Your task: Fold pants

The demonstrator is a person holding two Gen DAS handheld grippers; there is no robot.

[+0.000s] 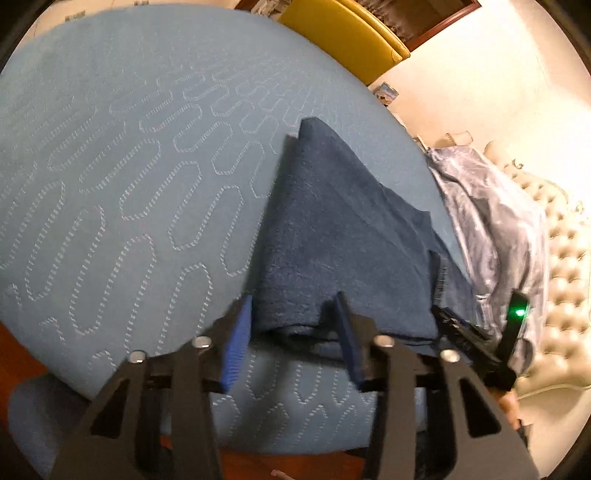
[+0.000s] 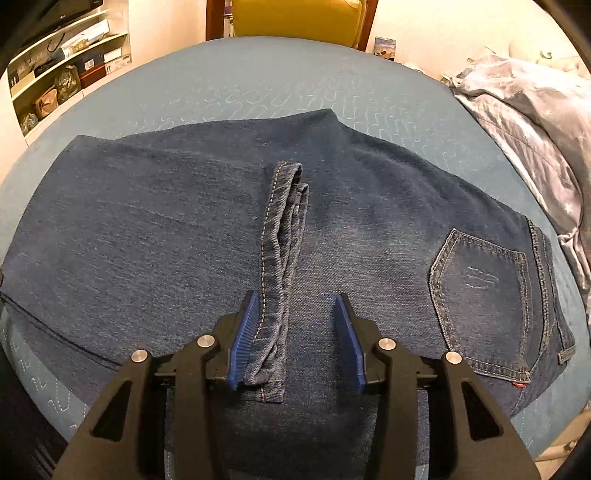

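Observation:
Dark blue jeans [image 2: 184, 221] lie spread across a light blue quilted cover [image 2: 258, 92], with a back pocket [image 2: 484, 295] at the right. A leg hem strip [image 2: 280, 240] is folded back over the middle. It runs between the fingers of my right gripper [image 2: 295, 297], resting against the left pad [image 2: 242, 332] while the right pad stands apart, so the gripper is open. In the left wrist view the jeans [image 1: 332, 229] appear as a folded pile. My left gripper [image 1: 293, 299] is open at their near folded edge, which lies between its fingers.
A yellow chair [image 2: 295, 18] stands beyond the far edge of the cover. Shelves [image 2: 62, 62] with boxes and bags fill the far left. Star-patterned bedding [image 2: 535, 122] is heaped at the right, beside a cream tufted surface [image 1: 565, 258]. The right gripper's black body [image 1: 480, 339] shows a green light.

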